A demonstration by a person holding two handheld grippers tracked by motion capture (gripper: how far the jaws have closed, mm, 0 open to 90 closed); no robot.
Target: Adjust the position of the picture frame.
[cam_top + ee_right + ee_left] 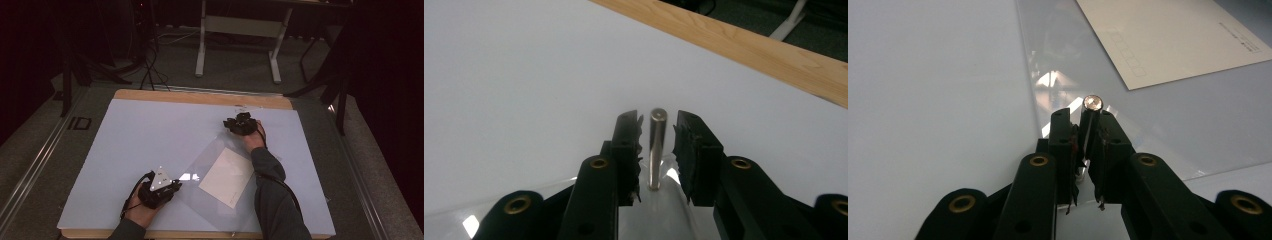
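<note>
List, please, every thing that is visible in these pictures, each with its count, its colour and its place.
Table: one, wooden edge, centre of the high view.
White sheet: one, white, covers most of the table top.
Clear sleeve: one, transparent, lies on the white sheet between the two grippers.
Card: one, white with small printed boxes, lies at the clear sleeve; inside or on top, I cannot tell.
Metal pin: one, silver, between the left gripper's jaws.
Metal pin: one, silver, between the right gripper's jaws.
Desk frame: one, white, on the floor behind the table.
Left gripper: one, black, near left.
Right gripper: one, black, far right.
</note>
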